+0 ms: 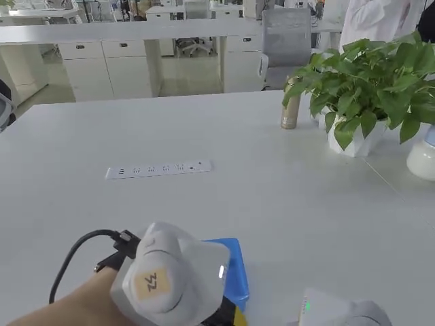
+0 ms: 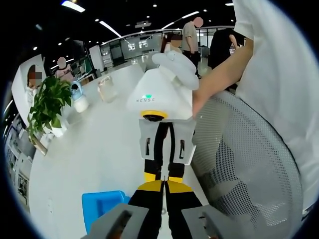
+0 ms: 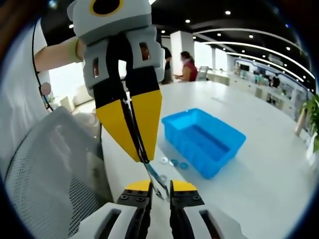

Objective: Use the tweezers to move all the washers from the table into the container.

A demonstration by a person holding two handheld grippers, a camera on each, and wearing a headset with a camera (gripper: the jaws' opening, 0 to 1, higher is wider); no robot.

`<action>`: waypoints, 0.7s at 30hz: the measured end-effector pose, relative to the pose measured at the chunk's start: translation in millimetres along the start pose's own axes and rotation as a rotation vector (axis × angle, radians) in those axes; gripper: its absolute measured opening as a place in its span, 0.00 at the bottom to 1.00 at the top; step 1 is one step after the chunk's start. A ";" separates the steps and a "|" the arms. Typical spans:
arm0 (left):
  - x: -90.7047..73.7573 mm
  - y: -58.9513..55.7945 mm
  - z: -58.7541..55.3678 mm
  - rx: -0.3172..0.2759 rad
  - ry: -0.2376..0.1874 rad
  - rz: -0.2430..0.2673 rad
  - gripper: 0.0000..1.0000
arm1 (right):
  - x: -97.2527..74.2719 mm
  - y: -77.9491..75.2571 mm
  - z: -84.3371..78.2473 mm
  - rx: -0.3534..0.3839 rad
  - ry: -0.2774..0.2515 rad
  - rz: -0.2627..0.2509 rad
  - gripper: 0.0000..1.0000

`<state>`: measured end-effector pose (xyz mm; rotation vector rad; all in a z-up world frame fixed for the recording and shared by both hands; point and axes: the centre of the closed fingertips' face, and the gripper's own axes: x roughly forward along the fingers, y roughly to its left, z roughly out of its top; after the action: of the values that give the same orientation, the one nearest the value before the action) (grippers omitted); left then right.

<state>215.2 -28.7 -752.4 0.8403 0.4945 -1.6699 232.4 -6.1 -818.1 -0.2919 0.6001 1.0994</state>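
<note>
Blue container point(image 1: 234, 268), head view: near edge of table point(image 1: 272, 190), half behind left gripper point(image 1: 170, 278). Left gripper view: own jaws pressed together. Right gripper view: tweezers point(image 3: 152, 174) clamped in left jaws, tip betw. right gripper's point(image 3: 159, 188) narrow jaws, grip unclear. Washers point(image 3: 173, 162) lie beside container. Risk, we reckon: tweezers twist or slip if both pull.

Tweezers point(image 3: 153, 175) passing between my grippers, on the near side of the blue container point(image 3: 192, 149)

My left gripper point(image 3: 142, 157) pinches the tweezers in its yellow jaws. Their tip sits in the narrow gap of my right gripper point(image 3: 160, 185), and I cannot tell if it touches. A few washers point(image 3: 174, 162) lie just beside the container's near wall on the white table point(image 3: 259, 189).
</note>
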 end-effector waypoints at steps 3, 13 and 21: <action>0.3 0.0 -1.7 -0.001 0.012 -0.001 0.00 | 3.0 2.2 -1.4 -0.025 0.013 0.006 0.07; -3.1 4.6 -4.7 -0.039 0.009 0.011 0.00 | 4.0 -0.8 0.6 0.010 -0.003 0.011 0.06; -3.4 10.7 -9.0 -0.087 0.009 0.000 0.00 | 6.9 -4.9 -0.1 0.053 -0.014 0.013 0.06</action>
<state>228.2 -23.0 -754.6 0.7844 0.5695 -1.6327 238.9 -3.2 -822.6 -0.2340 0.6182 1.0952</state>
